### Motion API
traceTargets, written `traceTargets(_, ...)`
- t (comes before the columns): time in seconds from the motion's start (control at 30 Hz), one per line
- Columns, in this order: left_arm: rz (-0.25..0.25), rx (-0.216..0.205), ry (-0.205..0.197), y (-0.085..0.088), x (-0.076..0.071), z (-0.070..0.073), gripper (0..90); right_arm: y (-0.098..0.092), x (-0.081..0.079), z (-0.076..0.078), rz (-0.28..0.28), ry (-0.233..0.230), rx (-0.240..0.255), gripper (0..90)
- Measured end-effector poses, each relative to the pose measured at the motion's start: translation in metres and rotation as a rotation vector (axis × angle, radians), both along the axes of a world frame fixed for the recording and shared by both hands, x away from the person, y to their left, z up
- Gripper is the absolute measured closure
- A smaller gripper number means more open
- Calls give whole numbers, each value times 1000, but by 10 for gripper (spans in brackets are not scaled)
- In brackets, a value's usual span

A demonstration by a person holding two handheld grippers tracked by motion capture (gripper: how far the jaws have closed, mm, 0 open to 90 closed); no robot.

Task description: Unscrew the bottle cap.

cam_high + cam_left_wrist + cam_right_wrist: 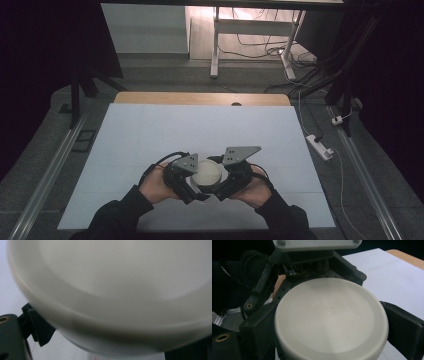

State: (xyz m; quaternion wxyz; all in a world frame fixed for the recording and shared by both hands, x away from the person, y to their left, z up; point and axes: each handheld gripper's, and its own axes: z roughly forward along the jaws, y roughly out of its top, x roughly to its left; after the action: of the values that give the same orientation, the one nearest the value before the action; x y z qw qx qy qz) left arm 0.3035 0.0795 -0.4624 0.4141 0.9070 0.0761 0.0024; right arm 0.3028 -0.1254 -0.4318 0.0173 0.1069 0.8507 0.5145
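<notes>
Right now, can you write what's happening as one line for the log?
object: round white lid | left gripper: shut on lid | right gripper: shut on lid | place: near edge of white table

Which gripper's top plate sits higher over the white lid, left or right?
The right gripper: in the high view its grey three-cornered plate stands up and tilted above the round white lid, while the left gripper plate lies lower, at the lid's edge.

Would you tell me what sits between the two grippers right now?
A round white lid sits between the left gripper and the right gripper, as the high view shows. In the right gripper view, black jaws flank it on both sides.
</notes>
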Motion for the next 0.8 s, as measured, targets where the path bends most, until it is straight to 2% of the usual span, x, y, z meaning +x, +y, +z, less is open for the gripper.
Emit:
traceTargets(0.57,28,12,-7,3,2,-2,76,-3,-1,6,-30,-20,20,72)
traceTargets(0.8,54,20,-13,6,5,-3,76,-5,-1,7,-37,-24,19,72)
